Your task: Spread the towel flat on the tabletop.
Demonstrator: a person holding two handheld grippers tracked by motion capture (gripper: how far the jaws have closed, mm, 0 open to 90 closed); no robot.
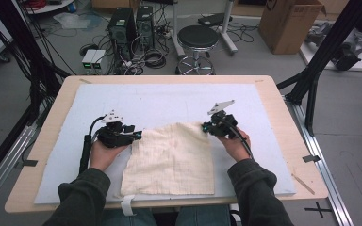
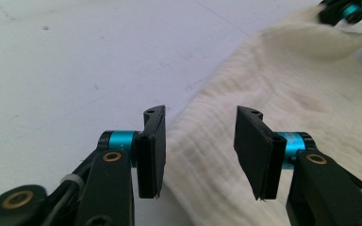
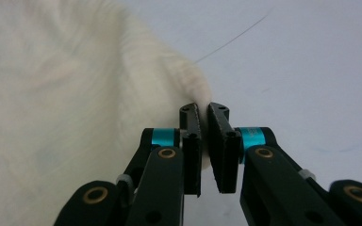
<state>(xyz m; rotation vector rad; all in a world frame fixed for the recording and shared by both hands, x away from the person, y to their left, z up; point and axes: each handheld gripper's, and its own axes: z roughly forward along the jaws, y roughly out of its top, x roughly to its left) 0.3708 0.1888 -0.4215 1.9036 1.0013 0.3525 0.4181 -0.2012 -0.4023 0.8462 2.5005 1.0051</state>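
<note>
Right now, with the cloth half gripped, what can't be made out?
- Right hand-held gripper, right gripper view: how much cloth corner it pinches, hidden between the pads.
- Left hand-held gripper, left gripper view: whether the open pads touch cloth.
- High view: the cloth's near edge, folded under or not, too small.

High view: even overhead room light, moderate brightness, soft low-contrast shadows under the hands, no glare, slightly soft overall, and the floor clutter at the far edge is dim. Left gripper view: bright and washed out on the white mat (image 2: 75,56), jaws sharp, cloth (image 2: 273,94) softening with distance. Right gripper view: flat diffuse light, the cloth (image 3: 52,94) at left blurred and nearly blown out, with only the jaw tips crisp.
</note>
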